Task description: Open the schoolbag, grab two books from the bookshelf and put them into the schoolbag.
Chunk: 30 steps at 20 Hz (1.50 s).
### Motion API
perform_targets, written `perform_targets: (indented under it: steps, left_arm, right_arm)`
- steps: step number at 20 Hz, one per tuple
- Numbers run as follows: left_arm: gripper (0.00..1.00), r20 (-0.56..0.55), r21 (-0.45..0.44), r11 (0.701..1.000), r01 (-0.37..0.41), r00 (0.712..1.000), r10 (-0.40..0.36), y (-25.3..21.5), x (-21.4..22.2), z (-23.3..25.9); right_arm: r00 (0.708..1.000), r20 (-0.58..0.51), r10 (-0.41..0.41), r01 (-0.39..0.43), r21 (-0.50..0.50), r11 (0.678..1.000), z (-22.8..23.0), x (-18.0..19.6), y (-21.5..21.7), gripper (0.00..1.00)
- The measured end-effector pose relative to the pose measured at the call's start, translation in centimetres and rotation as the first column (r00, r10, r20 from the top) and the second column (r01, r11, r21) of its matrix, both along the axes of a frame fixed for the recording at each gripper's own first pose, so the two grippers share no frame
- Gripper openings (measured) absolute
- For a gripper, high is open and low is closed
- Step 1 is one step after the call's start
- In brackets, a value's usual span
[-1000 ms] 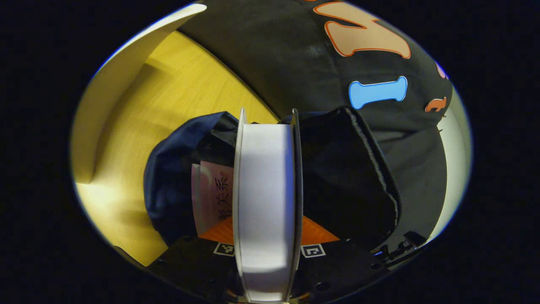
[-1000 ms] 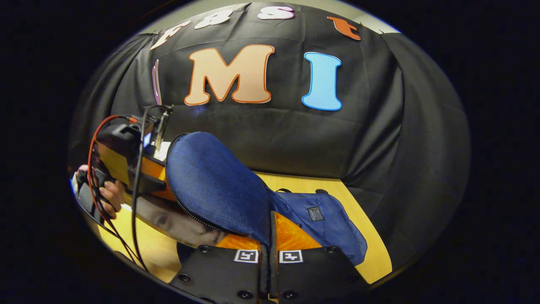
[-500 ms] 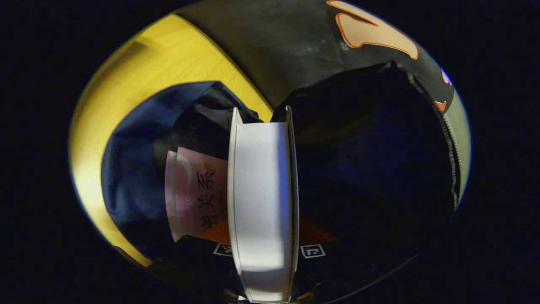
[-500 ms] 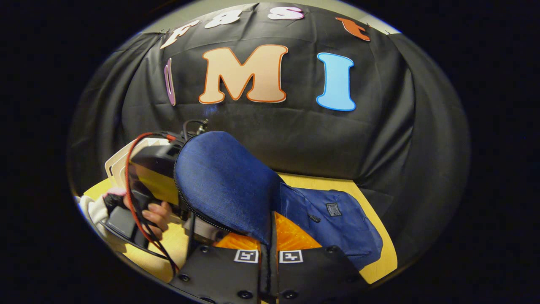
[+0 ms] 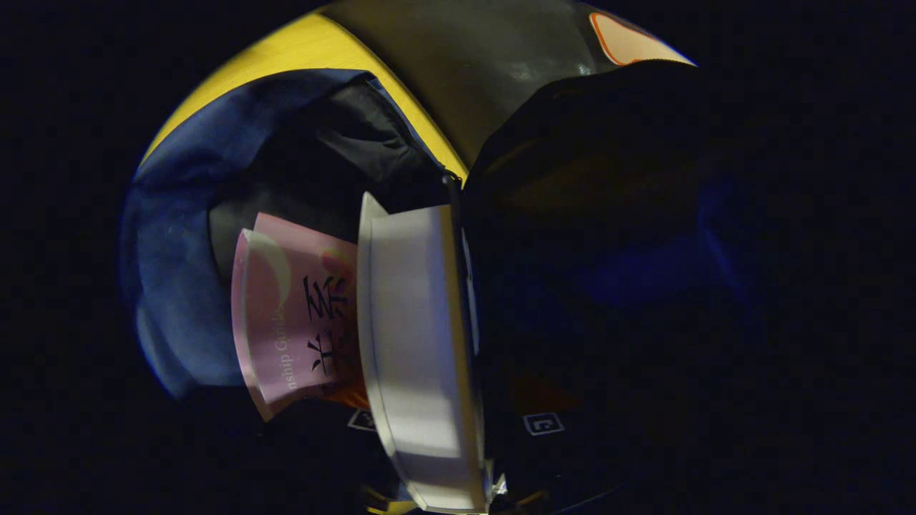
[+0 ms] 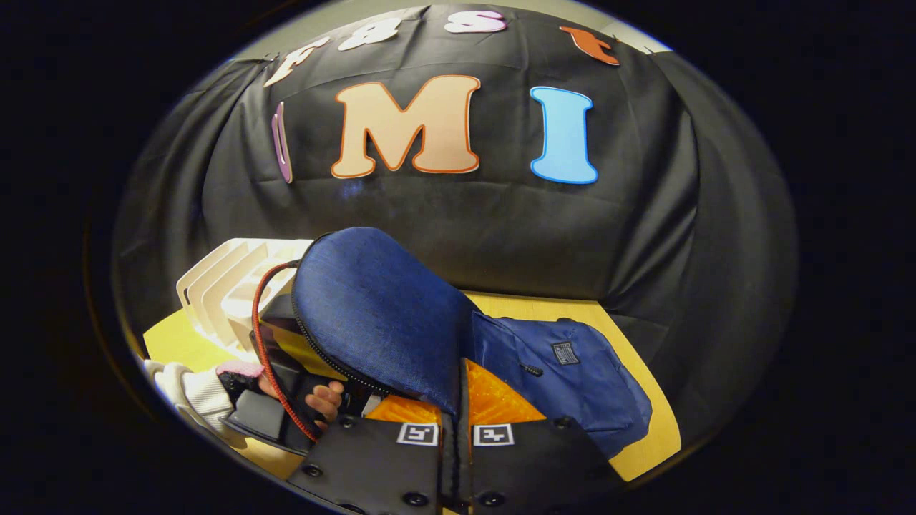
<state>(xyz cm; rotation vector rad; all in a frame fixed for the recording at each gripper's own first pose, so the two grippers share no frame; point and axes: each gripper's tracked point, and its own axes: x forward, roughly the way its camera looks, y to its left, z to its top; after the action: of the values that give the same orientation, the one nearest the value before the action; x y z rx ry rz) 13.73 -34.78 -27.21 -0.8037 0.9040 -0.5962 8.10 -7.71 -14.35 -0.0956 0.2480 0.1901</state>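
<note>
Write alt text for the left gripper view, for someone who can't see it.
The left tongs hold a white book edge-on, partway inside the open blue schoolbag. A pink book already stands inside, left of it, and yellow table shows beyond.

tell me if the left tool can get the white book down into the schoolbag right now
Probably yes: the right tool holds the flap up, so the schoolbag gapes, and the white book is beside the pink book inside.

A yellow wooden tabletop [image 6: 630, 429] meets the black cloth wall [image 6: 644, 236] behind it.
</note>
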Motion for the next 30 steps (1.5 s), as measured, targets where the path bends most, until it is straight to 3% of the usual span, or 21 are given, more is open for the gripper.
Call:
perform_targets:
  steps: [5,9,12,14,16,20,23,27,29,30]
  left_arm:
    - [0.66,0.010,0.122,0.992,0.007,1.000,-0.008,0.9,-0.6,0.2]
    - [0.89,0.053,0.249,0.969,0.010,0.998,-0.024,3.7,-1.6,1.2]
    - [0.90,0.063,0.324,0.946,0.008,0.998,-0.030,5.9,-3.3,1.8]
    - [0.90,0.064,0.316,0.949,0.011,0.997,-0.032,7.1,-4.7,3.3]
    - [0.90,0.078,0.328,0.945,0.013,0.996,-0.040,8.3,-6.7,4.6]
    - [0.90,0.112,0.396,0.918,0.008,0.992,-0.057,10.5,-9.6,7.0]
    - [0.90,0.143,0.451,0.891,-0.051,0.990,-0.015,13.6,-10.9,8.4]
    - [0.85,0.196,0.471,0.871,-0.140,0.979,0.051,17.3,-12.3,11.1]
    - [0.90,0.228,0.487,0.854,-0.183,0.970,0.078,18.9,-12.6,12.3]
    - [0.90,0.247,0.492,0.846,-0.206,0.965,0.091,19.7,-12.8,12.9]
  right_arm:
    - [1.000,-0.002,-0.008,0.008,0.022,1.000,0.3,-0.2,-0.5,0.02]
    - [1.000,-0.019,-0.021,0.022,0.051,0.998,0.6,-0.2,-1.1,0.04]
    - [0.999,-0.038,-0.021,0.024,0.067,0.997,0.4,-0.2,-1.1,0.06]
    - [0.999,-0.052,-0.010,0.014,0.069,0.998,0.2,-0.4,-0.7,0.09]
    - [0.997,-0.077,-0.001,0.006,0.069,0.998,-0.9,-0.4,-0.3,0.19]
    - [0.990,-0.141,0.015,-0.004,0.078,0.997,-2.3,-1.7,0.4,0.58]
    - [0.991,-0.130,-0.002,0.010,0.056,0.998,-2.0,-3.3,0.2,0.87]
    - [0.991,-0.129,-0.023,0.027,0.025,0.999,-1.2,-5.8,0.2,0.85]
    - [0.993,-0.118,-0.030,0.032,0.018,0.999,-0.2,-7.0,0.5,0.97]
    - [0.994,-0.103,-0.034,0.036,0.015,0.999,0.5,-7.4,0.7,0.97]
